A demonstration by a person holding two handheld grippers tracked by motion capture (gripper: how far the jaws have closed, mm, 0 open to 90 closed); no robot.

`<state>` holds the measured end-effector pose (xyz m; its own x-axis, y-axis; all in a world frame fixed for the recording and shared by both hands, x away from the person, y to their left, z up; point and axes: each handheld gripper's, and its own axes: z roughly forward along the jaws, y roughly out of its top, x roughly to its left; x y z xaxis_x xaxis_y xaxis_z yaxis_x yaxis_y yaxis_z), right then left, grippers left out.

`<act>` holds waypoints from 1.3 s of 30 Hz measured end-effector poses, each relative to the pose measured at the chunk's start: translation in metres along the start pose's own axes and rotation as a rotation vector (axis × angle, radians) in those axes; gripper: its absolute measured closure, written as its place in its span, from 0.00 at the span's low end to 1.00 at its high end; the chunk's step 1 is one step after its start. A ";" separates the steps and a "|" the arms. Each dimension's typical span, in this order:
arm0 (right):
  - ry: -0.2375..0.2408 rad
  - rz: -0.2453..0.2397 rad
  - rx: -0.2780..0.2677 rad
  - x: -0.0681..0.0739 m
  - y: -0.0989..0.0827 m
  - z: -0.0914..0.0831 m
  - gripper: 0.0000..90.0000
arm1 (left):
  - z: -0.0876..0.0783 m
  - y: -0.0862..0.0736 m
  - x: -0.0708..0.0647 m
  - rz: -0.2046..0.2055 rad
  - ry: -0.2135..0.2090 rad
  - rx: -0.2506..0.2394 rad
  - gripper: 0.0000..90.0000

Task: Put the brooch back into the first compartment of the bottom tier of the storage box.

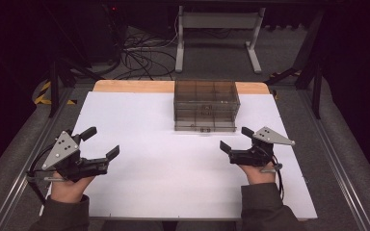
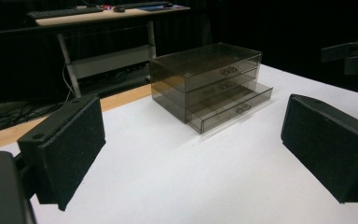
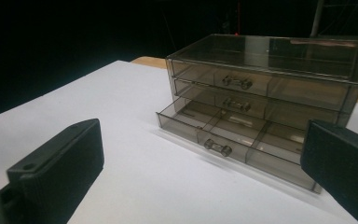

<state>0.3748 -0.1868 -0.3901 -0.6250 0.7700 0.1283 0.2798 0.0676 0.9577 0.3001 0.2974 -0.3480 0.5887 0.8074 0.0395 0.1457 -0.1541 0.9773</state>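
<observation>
A small smoked-plastic drawer box [image 1: 206, 106] stands at the far middle of the white counter [image 1: 149, 168], near its back edge, with three drawers stacked one above another. In the right gripper view the bottom drawer [image 3: 235, 142] is pulled partway out, showing its dividers and no contents that can be made out; the two drawers above it sit closed.

The left gripper [image 1: 100, 148] hovers over the near left of the counter and the right gripper [image 1: 235, 139] over the near right, closer to the box but apart from it. Both sets of jaws stand wide open with nothing between them.

The box looks light — thin clear walls, apparently empty — so it will likely slide on the smooth counter if a drawer is pushed or tugged hard without the body being steadied. The plastic is stiff but brittle-looking and glossy; squeezing a wall would be slippery and could crack it.

The natural place to take hold is the little bar handle [image 3: 218, 148] at the middle of the open drawer's front. It is small and rounded, so the jaws should close squarely across it and not clip one end. To shut the drawer, a flat push at the centre of the front panel would do, since off-centre pressure may skew it in its track. If the box shifts, the other gripper could brace the top or the back.
</observation>
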 end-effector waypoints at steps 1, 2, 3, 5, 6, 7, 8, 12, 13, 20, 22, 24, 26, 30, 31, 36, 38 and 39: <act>-0.001 0.002 -0.003 -0.001 0.000 -0.003 0.00 | 0.000 0.000 0.000 -0.002 -0.001 -0.001 0.08; -0.008 0.000 -0.007 -0.002 0.000 -0.006 0.00 | 0.000 0.000 0.000 -0.004 -0.003 -0.002 0.08; -0.012 -0.002 -0.015 -0.003 0.000 -0.008 0.00 | -0.001 0.000 0.000 -0.005 -0.004 -0.004 0.08; -0.016 0.003 -0.031 -0.006 0.001 -0.014 0.00 | -0.001 0.001 -0.001 -0.004 -0.004 -0.006 0.08; -0.020 0.003 -0.037 -0.007 0.001 -0.017 0.00 | -0.002 0.001 -0.001 -0.002 -0.004 -0.006 0.08; -0.021 0.005 -0.042 -0.009 0.002 -0.020 0.00 | -0.002 0.002 -0.002 0.000 -0.004 -0.005 0.08; -0.020 0.009 -0.045 -0.010 0.002 -0.022 0.00 | -0.002 0.002 -0.002 0.000 -0.004 -0.004 0.08; -0.023 0.009 -0.056 -0.014 0.003 -0.031 0.00 | -0.001 0.001 -0.001 -0.002 -0.002 -0.003 0.08; -0.021 0.011 -0.058 -0.015 0.002 -0.033 0.00 | -0.001 0.001 -0.001 0.000 -0.001 0.001 0.08; -0.014 0.021 -0.065 -0.022 -0.002 -0.041 0.00 | -0.003 -0.001 -0.001 0.012 0.014 0.002 0.08; -0.017 0.017 -0.065 -0.023 -0.002 -0.043 0.00 | -0.003 -0.001 0.000 0.012 0.017 0.001 0.08; -0.017 0.016 -0.065 -0.024 -0.002 -0.045 0.00 | -0.004 -0.001 0.001 0.009 0.022 -0.001 0.07; -0.016 0.015 -0.067 -0.025 -0.002 -0.047 0.00 | -0.004 -0.002 0.002 0.009 0.026 -0.003 0.07; -0.019 0.017 -0.068 -0.028 -0.003 -0.050 0.00 | -0.004 -0.003 0.002 0.016 0.028 0.004 0.07; -0.019 0.019 -0.068 -0.029 -0.003 -0.050 0.00 | -0.004 -0.003 0.002 0.016 0.029 0.003 0.07; -0.025 0.016 -0.066 -0.030 -0.003 -0.051 0.00 | -0.003 -0.004 0.002 0.016 0.023 0.008 0.07; -0.022 0.016 -0.065 -0.030 -0.004 -0.051 0.00 | -0.002 -0.005 0.002 0.014 0.023 0.008 0.07; -0.019 0.018 -0.064 -0.030 -0.004 -0.050 0.00 | -0.002 -0.005 0.002 0.013 0.023 0.008 0.07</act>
<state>0.3559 -0.2421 -0.3844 -0.6066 0.7824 0.1410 0.2433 0.0138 0.9698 0.2988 0.3010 -0.3521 0.5718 0.8184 0.0567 0.1449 -0.1688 0.9750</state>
